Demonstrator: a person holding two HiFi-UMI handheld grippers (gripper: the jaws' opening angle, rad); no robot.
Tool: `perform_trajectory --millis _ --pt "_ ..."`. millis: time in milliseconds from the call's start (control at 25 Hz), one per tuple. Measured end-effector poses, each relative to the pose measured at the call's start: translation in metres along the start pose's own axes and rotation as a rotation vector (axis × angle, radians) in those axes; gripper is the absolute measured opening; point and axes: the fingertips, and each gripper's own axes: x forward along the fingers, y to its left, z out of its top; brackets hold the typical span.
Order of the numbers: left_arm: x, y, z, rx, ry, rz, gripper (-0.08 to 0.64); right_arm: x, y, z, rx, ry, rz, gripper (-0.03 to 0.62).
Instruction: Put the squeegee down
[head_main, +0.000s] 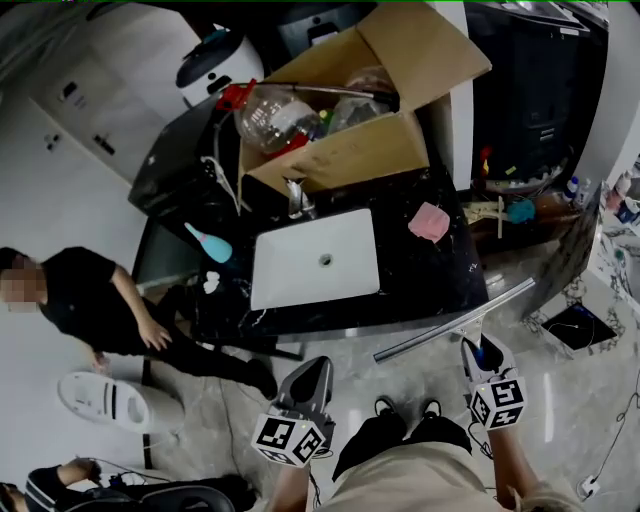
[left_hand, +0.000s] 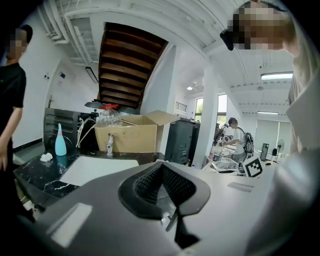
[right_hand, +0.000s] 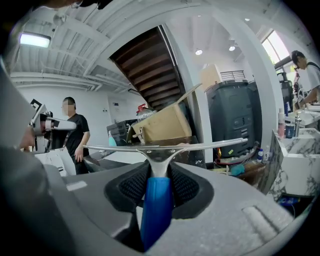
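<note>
The squeegee (right_hand: 156, 205) has a blue handle and a long metal blade (head_main: 455, 320). My right gripper (head_main: 482, 352) is shut on the blue handle, pads pressing on both sides. It carries the squeegee in the air just short of the near edge of the black marble counter (head_main: 440, 270), the blade slanting along that edge. In the right gripper view the blade (right_hand: 165, 147) runs level across the jaws. My left gripper (head_main: 308, 382) hangs below the counter's front edge. Its pads (left_hand: 150, 181) meet at the tip with nothing between them.
A white sink basin (head_main: 315, 258) is set in the counter, with a tap (head_main: 297, 197) behind it. An open cardboard box (head_main: 350, 120) of bottles stands at the back. A pink sponge (head_main: 430, 222) and a teal bottle (head_main: 210, 243) lie on the counter. A person in black (head_main: 100, 305) crouches at the left.
</note>
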Motion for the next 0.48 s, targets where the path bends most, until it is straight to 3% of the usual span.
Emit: perform_trajectory --millis 240,480 --pt "0.053 0.01 0.002 0.002 0.031 -0.118 0.015 0.026 -0.005 0.004 0.032 0.016 -0.057 0.121" --pt "0.112 0.053 0.052 0.014 -0.069 -0.227 0.015 0.063 -0.011 0.035 0.059 0.004 -0.165 0.121"
